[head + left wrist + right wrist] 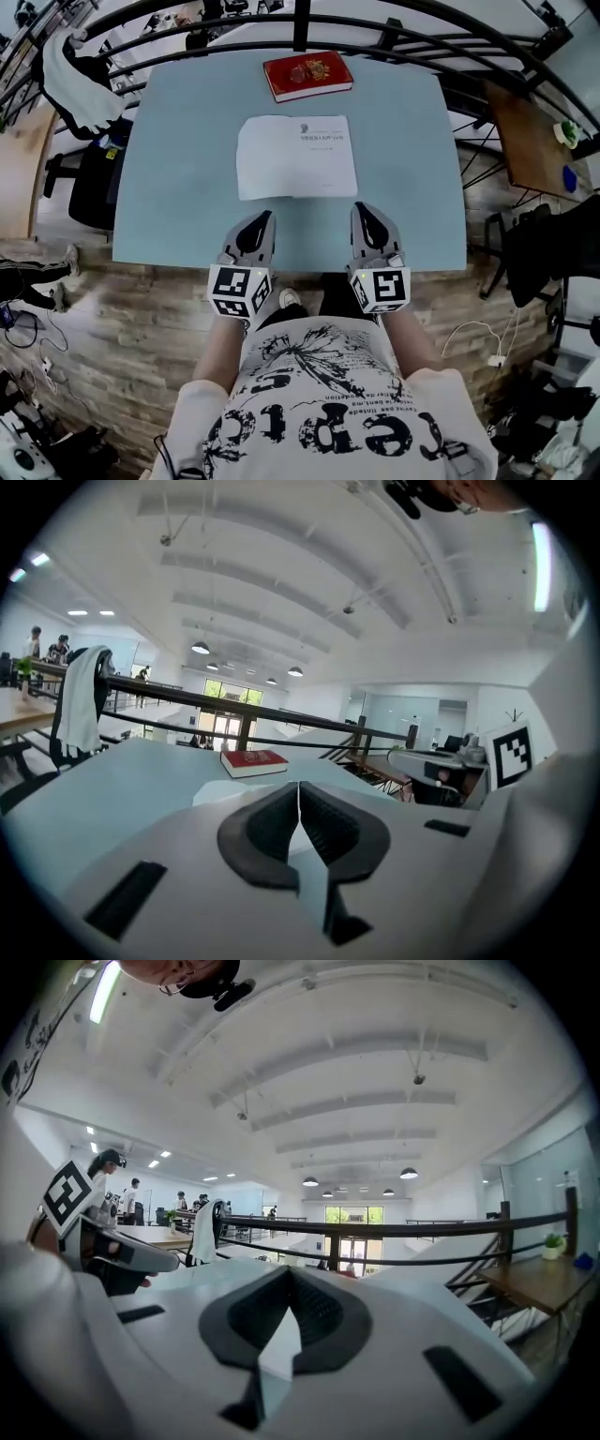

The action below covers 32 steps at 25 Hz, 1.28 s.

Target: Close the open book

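Note:
A white book lies flat in the middle of the pale blue table, showing a plain white face with a small line of print near its far edge. A shut red book lies beyond it at the table's far edge. My left gripper hovers at the white book's near left corner and my right gripper at its near right corner. Both are shut and empty. In the left gripper view the jaws meet, with the white book and the red book ahead. The right gripper points over the table.
A black railing curves behind the table, with a white cloth draped on it at far left. A dark chair stands left of the table and a wooden side table to the right. Cables lie on the floor.

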Available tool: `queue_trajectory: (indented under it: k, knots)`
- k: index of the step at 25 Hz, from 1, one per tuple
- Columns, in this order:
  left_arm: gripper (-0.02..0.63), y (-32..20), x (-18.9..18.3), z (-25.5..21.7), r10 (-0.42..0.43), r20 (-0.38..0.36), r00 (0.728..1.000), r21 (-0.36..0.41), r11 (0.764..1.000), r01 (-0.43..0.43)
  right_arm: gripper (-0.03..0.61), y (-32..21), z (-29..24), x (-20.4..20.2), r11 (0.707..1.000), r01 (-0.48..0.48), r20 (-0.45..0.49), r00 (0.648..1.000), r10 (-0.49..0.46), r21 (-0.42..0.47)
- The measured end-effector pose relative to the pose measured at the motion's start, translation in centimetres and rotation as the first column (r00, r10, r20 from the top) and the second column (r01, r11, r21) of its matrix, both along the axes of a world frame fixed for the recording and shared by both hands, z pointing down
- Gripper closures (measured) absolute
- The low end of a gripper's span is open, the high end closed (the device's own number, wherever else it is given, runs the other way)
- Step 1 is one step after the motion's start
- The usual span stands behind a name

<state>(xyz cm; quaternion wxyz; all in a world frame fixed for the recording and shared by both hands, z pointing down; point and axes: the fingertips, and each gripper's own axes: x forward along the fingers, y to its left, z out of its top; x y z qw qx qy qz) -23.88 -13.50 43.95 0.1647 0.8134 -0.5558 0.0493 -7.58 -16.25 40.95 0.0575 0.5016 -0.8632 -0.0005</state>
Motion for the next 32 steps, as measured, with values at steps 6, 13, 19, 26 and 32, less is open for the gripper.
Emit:
queue_trajectory:
  k: [6,13,19,26,32]
  knots:
    - [0.592,-2.9,0.0,4.0,-0.067,-0.39,0.918,-0.136,0.991,0.015,0.568,-3.8,1.5,-0.9,0.999,0.019,-0.013,1.0,-0.019,-0.037]
    - [0.49,-5.3,-0.7,12.1,-0.297,-0.695,0.654,-0.344,0.937,0.06,0.568,-7.3,2.6,-1.7,0.996,0.061,-0.026,0.998,-0.062,-0.06]
    - [0.408,-7.2,-0.8,16.9,-0.455,-0.811,0.367,-0.455,0.886,0.093,0.568,-9.2,3.9,-1.0,0.993,0.078,-0.049,0.995,-0.083,-0.086]
    - [0.388,-8.8,-2.2,20.4,-0.55,-0.826,0.122,-0.525,0.83,0.186,0.568,-10.5,5.2,0.4,0.99,0.084,-0.09,0.991,-0.094,-0.112]
    - [0.399,-10.0,-3.5,20.7,-0.508,-0.861,-0.018,-0.499,0.84,0.211,0.568,-10.8,6.2,0.6,0.985,0.094,-0.111,0.988,-0.111,-0.143]
